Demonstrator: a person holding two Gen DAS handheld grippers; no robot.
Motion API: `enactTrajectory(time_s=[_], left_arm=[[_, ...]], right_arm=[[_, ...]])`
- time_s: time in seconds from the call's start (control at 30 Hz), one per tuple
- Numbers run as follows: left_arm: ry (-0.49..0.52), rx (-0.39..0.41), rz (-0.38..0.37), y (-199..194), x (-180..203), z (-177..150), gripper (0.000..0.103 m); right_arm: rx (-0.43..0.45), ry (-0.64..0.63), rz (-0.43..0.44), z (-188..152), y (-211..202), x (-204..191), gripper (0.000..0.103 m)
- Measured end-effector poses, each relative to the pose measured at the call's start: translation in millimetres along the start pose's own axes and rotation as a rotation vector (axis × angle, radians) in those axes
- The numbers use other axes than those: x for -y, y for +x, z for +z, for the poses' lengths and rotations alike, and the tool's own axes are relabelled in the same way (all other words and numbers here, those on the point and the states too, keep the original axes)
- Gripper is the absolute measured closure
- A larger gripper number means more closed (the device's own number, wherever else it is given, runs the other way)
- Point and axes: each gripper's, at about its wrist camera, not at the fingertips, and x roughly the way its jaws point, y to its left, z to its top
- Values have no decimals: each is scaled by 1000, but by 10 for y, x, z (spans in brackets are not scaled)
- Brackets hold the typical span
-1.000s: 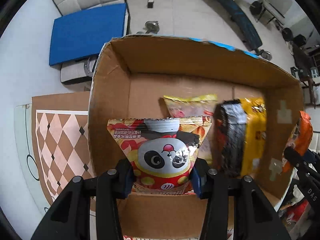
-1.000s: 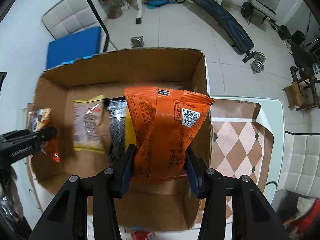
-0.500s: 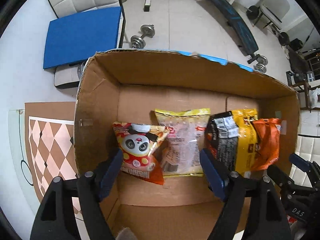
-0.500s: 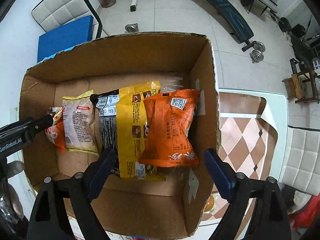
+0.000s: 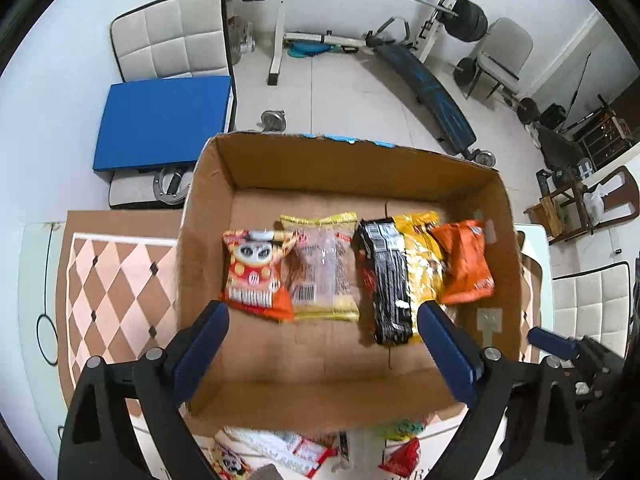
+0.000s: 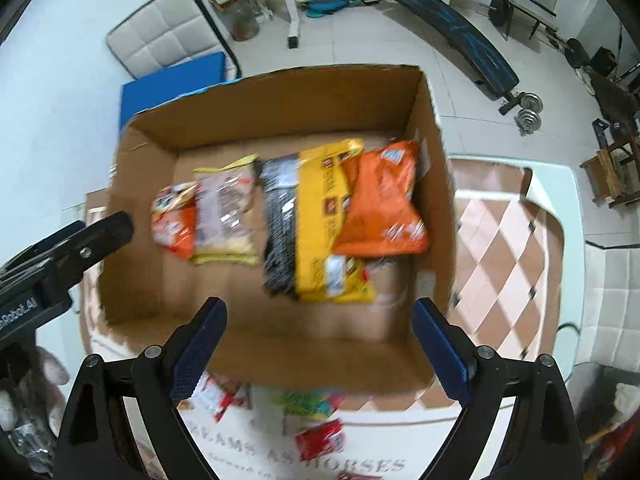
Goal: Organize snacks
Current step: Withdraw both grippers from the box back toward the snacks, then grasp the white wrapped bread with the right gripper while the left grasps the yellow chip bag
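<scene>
- Since a second ago I have let go of both packets: the panda packet (image 5: 256,272) has left my left gripper (image 5: 322,342) and lies in the cardboard box (image 5: 348,160), and the orange packet (image 5: 464,260) has left my right one and lies at the other end of the row
- Left wrist view: my left gripper stands wide, nothing between its blue pads (image 5: 200,348), above the near wall of the box
- Four packets lie flat in a row on the box floor: the panda packet on the left, a clear packet with yellow ends (image 5: 324,268) touching it, then a black and yellow packet (image 5: 400,272), then the orange packet overlapping that one's right edge
- More loose snacks (image 5: 296,452) lie on the table below the box's near wall, blurred
- My right gripper's tip (image 5: 554,344) shows at the right edge, outside the box
- Right wrist view: my right gripper (image 6: 318,344) is wide too, empty, over the near wall of the box (image 6: 288,92)
- Here the orange packet (image 6: 384,208) rests against the right wall, partly on the black and yellow packet (image 6: 316,220)
- The clear packet (image 6: 224,216) and panda packet (image 6: 174,216) lie on the left
- My left gripper's finger (image 6: 92,240) pokes in from the left, beside the box's left wall
</scene>
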Motion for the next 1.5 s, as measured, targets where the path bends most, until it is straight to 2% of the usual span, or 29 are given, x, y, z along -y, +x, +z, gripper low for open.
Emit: enactTrajectory(time_s=[0.2, 0.37, 0.43, 0.53, 0.7, 0.9, 1.0, 1.07, 1.1, 1.13, 1.4, 1.43, 1.5], left_arm=[[-49, 16, 9, -250, -146, -503, 7], [-133, 1, 70, -269, -457, -1084, 7], [-162, -27, 103, -204, -594, -1255, 7], [-248, -101, 114, 3, -923, -1545, 7], [-393, -230, 82, 431, -1367, -1896, 7], [-472, -308, 49, 815, -1565, -2037, 7], [-488, -312, 33, 920, -1577, -2037, 7], [-479, -309, 34, 958, -1573, -2032, 19], [-468, -316, 36, 981, -1544, -2041, 35], [-462, -323, 45, 997, -1527, -2046, 46], [-378, -316, 85, 999, -1173, -2101, 52], [-368, -320, 85, 1005, -1099, -2109, 53], [-336, -330, 83, 1013, -969, -2141, 53]], right_arm=[[-5, -17, 59, -493, -63, -139, 7], [-83, 3, 98, -963, 193, -172, 7], [-128, 13, 110, -1139, 362, -204, 7], [-206, 31, 126, -1364, 684, -248, 7], [-254, 57, 109, -1524, 1054, -312, 7], [-271, 88, 81, -1574, 1332, -372, 8], [-281, 99, 77, -1583, 1432, -403, 13], [-286, 105, 72, -1574, 1493, -428, 18], [-287, 113, 73, -1575, 1518, -432, 19], [-291, 118, 76, -1571, 1549, -454, 21], [-279, 101, 9, -1582, 1684, -556, 38], [-276, 92, -1, -1575, 1673, -565, 45], [-275, 79, -4, -1575, 1645, -525, 47]])
